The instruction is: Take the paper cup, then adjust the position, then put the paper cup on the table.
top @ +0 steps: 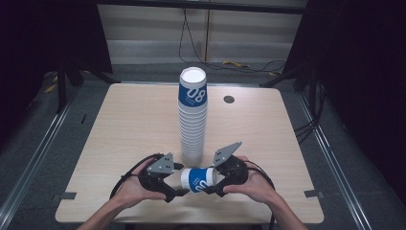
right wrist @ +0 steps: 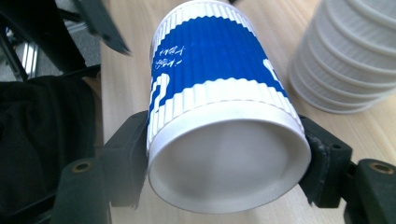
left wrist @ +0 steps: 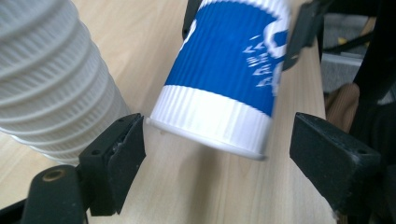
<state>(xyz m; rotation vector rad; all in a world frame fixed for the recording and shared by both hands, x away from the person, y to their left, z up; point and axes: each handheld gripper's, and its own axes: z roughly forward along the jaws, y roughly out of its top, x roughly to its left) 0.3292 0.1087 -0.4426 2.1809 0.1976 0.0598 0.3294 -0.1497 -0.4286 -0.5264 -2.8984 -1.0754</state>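
A blue-and-white ribbed paper cup (top: 197,179) lies sideways in the air just above the table's near edge, between my two grippers. My right gripper (top: 212,179) is shut on its base end; in the right gripper view both pads (right wrist: 133,140) press the cup (right wrist: 219,93) near its closed bottom. My left gripper (top: 181,178) faces the cup's mouth end. In the left gripper view its jaws (left wrist: 219,135) stand open on either side of the cup's rim (left wrist: 210,135), the left pad nearly touching it and the right pad well clear.
A tall stack of the same cups (top: 193,120) stands upright mid-table, just behind the held cup and close to both grippers (left wrist: 46,79) (right wrist: 355,60). The wooden table (top: 134,120) has a round cable hole (top: 229,99) at the back right. Cables lie on the floor behind.
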